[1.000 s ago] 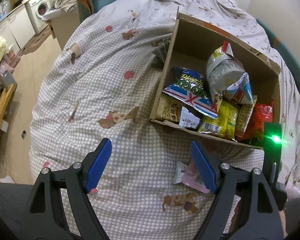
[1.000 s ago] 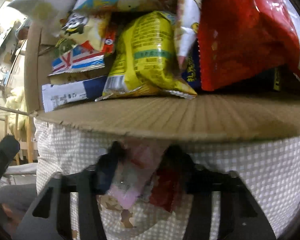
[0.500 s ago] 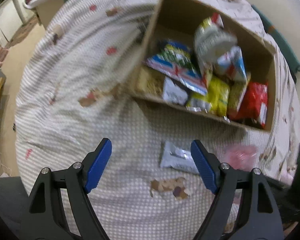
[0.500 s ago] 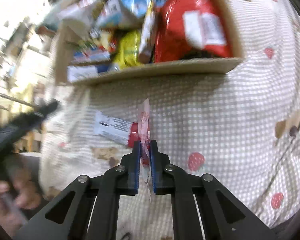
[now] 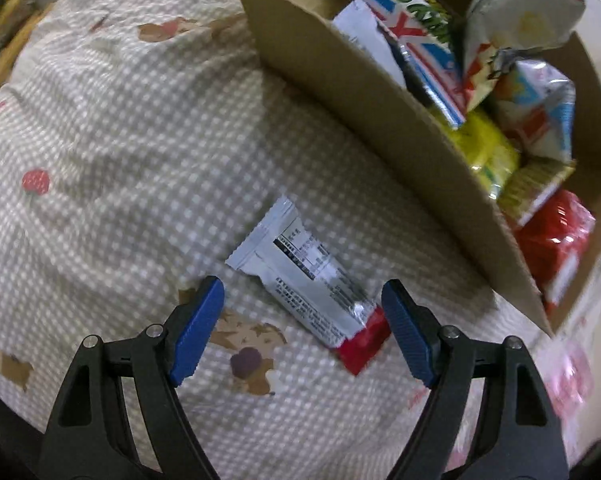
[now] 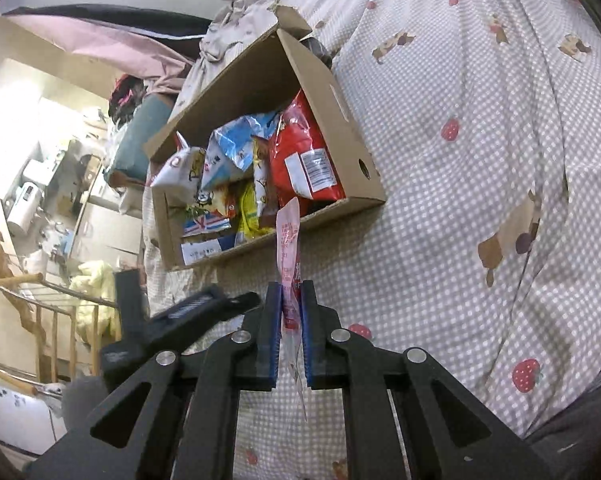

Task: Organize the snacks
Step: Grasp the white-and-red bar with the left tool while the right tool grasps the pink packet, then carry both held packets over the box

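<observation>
A silver snack bar with a red end [image 5: 308, 284] lies flat on the checked bedcover. My left gripper [image 5: 302, 298] is open and points down, its blue pads on either side of the bar without touching it. A cardboard box [image 5: 380, 96] stuffed with several snack packets sits just beyond it. In the right wrist view my right gripper [image 6: 290, 300] is shut on a thin pink packet [image 6: 287, 236], held edge-up above the cover, short of the box [image 6: 352, 152]. The left gripper's black body [image 6: 180, 316] shows blurred at the lower left there.
The checked bedcover [image 6: 480, 160] with strawberry and dog prints spreads widely to the right of the box. A red packet [image 6: 304, 160] fills the box's right end. Past the bed's left edge lie a wooden rack [image 6: 32, 312] and room clutter.
My left gripper dropped toward the silver bar and rolled, and now straddles it. My right gripper shut on the pink packet, lifted it off the cover and drew back from the box.
</observation>
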Demonstrator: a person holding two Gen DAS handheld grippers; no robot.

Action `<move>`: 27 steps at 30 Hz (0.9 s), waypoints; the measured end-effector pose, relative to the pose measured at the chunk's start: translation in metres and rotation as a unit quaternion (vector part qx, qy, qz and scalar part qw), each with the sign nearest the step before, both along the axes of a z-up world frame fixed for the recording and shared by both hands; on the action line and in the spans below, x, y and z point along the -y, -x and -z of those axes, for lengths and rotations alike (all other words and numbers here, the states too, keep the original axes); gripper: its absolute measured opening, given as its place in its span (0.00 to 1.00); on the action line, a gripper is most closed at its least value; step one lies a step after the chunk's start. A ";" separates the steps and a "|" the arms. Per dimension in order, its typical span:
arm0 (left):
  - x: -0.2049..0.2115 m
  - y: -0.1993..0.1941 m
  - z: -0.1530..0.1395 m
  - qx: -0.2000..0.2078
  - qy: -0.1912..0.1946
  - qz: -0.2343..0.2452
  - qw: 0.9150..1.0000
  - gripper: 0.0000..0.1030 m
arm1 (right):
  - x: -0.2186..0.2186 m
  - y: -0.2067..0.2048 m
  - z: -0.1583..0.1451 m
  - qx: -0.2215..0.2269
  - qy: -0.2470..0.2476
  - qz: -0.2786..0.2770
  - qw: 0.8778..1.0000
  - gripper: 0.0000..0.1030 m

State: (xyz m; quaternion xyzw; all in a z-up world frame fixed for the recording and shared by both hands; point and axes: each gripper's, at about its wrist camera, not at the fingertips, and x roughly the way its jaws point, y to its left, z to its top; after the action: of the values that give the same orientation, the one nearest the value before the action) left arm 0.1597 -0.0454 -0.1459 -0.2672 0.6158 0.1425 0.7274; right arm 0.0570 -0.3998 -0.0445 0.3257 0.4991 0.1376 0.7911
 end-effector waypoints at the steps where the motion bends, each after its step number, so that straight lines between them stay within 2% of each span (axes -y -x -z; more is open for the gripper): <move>1: 0.003 -0.001 0.001 0.000 -0.006 -0.001 1.000 0.76 | 0.001 -0.001 0.000 -0.001 -0.004 0.000 1.000 0.09; 4: 0.013 -0.009 0.011 -0.020 -0.032 0.011 0.999 0.76 | 0.009 0.001 0.002 -0.007 -0.016 0.004 1.000 0.09; 6: 0.014 -0.009 0.013 -0.018 -0.040 0.016 0.999 0.72 | 0.016 0.003 0.001 -0.008 -0.023 0.007 1.000 0.09; 8: 0.017 -0.011 0.013 -0.020 -0.051 0.032 0.998 0.60 | 0.014 0.001 0.000 -0.004 -0.027 0.009 1.000 0.09; 14: 0.014 -0.002 0.007 -0.019 -0.042 0.081 0.996 0.41 | 0.013 0.000 -0.003 0.003 -0.045 0.015 0.999 0.09; 19: 0.005 0.010 0.002 -0.021 -0.031 0.152 0.988 0.27 | 0.008 0.001 -0.004 0.002 -0.040 0.008 0.999 0.09; 22: -0.015 0.021 -0.007 -0.017 -0.025 0.167 0.986 0.27 | 0.003 0.000 -0.003 0.001 -0.034 0.002 0.999 0.09; 27: -0.041 0.036 -0.039 0.017 -0.037 0.181 0.983 0.27 | -0.003 0.002 -0.005 0.011 -0.036 -0.007 0.999 0.09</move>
State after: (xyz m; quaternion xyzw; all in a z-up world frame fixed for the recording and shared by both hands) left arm 0.1237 -0.0039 -0.1066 -0.1271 0.6362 0.0266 0.7606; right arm 0.0553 -0.3967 -0.0400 0.3488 0.4874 0.1649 0.7833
